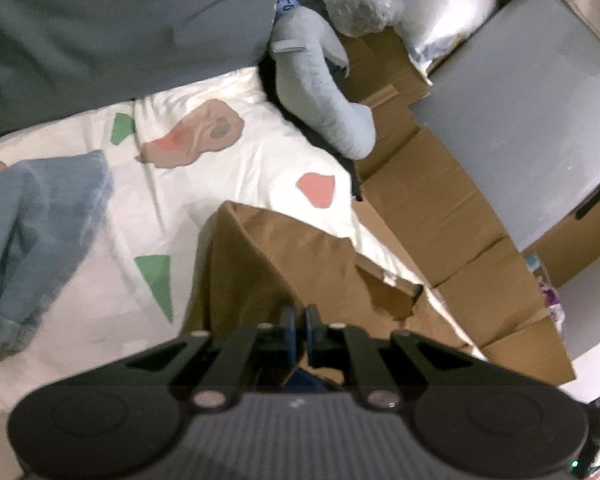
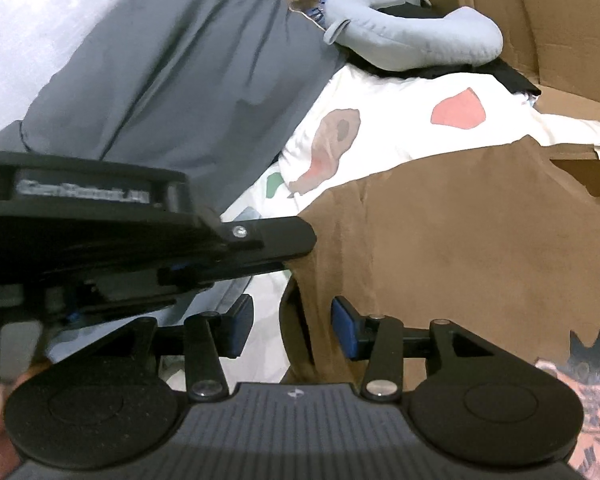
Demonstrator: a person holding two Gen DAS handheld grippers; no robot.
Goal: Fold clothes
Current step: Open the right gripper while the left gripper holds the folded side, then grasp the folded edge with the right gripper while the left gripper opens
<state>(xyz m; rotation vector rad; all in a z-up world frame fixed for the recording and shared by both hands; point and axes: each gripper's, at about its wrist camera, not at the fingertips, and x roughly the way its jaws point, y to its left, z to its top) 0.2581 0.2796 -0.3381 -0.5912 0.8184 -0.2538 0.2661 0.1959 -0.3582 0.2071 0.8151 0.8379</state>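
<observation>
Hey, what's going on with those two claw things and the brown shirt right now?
Left gripper jaws shut on brown shirt. Right gripper jaws open, shirt edge between them. Denim garment lies aside on sheet.

The shirt [image 1: 284, 264] lies on the sheet [image 1: 228, 184] at the bed's right edge; the jeans [image 1: 36, 232] lie at its left edge; the neck pillow [image 1: 320, 92] sits at the far right corner; cardboard boxes [image 1: 452, 240] run beside the right edge.
</observation>
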